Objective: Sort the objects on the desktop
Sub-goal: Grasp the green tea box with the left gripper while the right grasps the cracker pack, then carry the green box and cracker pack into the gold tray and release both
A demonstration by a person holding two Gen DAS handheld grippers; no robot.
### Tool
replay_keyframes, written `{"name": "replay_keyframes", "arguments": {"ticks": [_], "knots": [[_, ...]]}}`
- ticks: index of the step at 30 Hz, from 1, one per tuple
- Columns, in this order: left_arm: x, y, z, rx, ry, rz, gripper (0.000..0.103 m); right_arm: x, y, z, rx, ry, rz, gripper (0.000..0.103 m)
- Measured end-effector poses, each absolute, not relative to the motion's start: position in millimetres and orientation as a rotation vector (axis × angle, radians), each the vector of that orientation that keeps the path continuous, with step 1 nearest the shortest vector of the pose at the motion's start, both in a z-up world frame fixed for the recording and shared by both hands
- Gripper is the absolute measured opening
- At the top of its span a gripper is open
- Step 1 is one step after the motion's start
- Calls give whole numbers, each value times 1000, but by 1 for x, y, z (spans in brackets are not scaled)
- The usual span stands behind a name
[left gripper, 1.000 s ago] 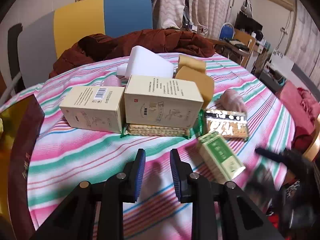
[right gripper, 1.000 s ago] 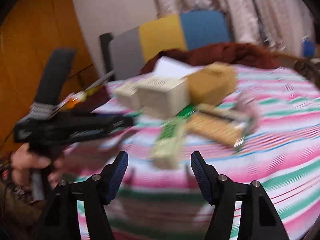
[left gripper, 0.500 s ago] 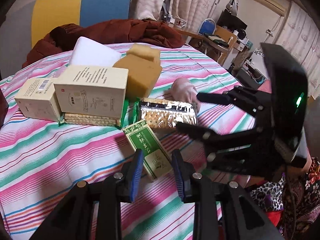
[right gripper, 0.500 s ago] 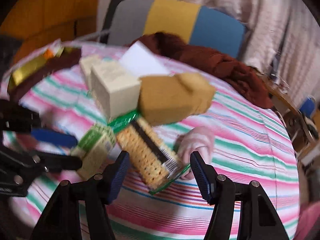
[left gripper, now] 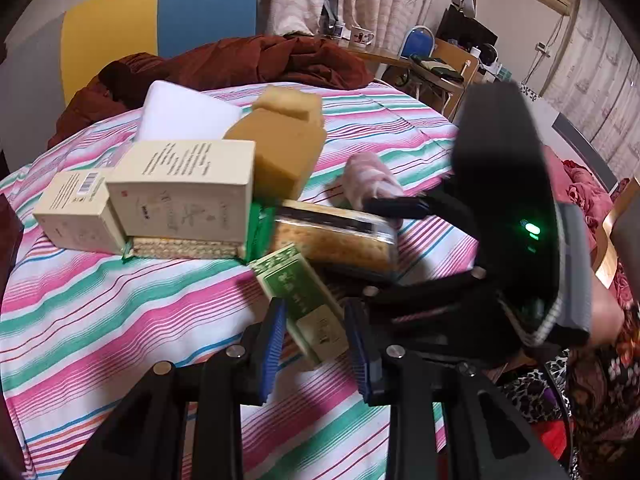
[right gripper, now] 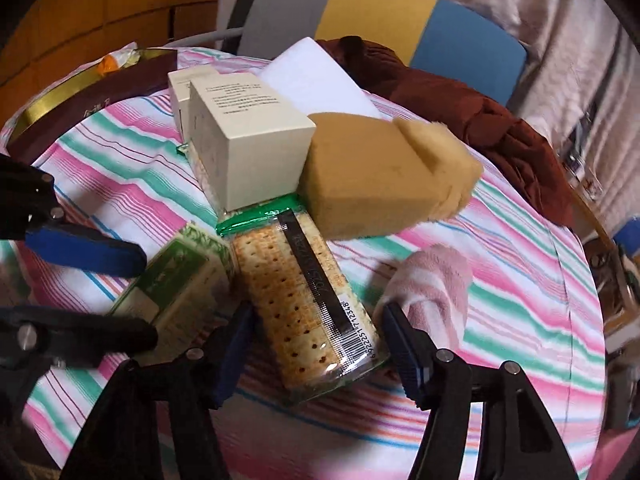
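Here, the green box (left gripper: 306, 300) on the striped table (left gripper: 100, 312) is straddled by the left tool (left gripper: 316, 340), and the cracker pack (right gripper: 308, 304) by the wide right tool (right gripper: 316, 344) (neither gripped); collision is risked.

green box (left gripper: 308, 300) flat on striped cloth | clear cracker pack (right gripper: 308, 300) flat, just beside it
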State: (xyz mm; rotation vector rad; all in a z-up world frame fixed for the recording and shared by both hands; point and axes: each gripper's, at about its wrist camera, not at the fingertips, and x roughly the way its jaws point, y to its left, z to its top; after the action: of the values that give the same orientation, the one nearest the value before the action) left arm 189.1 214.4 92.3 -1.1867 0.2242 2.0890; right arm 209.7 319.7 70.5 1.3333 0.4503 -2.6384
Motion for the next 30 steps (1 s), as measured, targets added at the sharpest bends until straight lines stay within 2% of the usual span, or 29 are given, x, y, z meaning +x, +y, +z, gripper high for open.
{"name": "replay_keyframes", "arguments": {"ticks": [4, 7, 10, 14, 18, 24, 30], "knots": [[180, 204, 87, -1255, 133, 2066, 30, 233, 323, 73, 1433, 312, -2715, 58], [179, 206, 88, -1261, 123, 2064, 30, 255, 329, 73, 1475, 115, -2767, 54], [184, 210, 91, -1244, 119, 2039, 30, 274, 335, 75, 1450, -45, -2824, 55], [189, 224, 94, -1218, 202, 2049, 35, 281, 336, 73, 1418, -89, -2853, 58], [184, 236, 81, -1252, 317, 2064, 35, 280, 330, 73, 1422, -63, -2863, 58], [172, 225, 66, -1247, 222, 2037, 31, 278, 320, 71, 1399, -19, -2867, 50], [180, 199, 83, -1163, 167, 2056, 31, 292, 319, 76, 1366, -183, -2883, 49]]}}
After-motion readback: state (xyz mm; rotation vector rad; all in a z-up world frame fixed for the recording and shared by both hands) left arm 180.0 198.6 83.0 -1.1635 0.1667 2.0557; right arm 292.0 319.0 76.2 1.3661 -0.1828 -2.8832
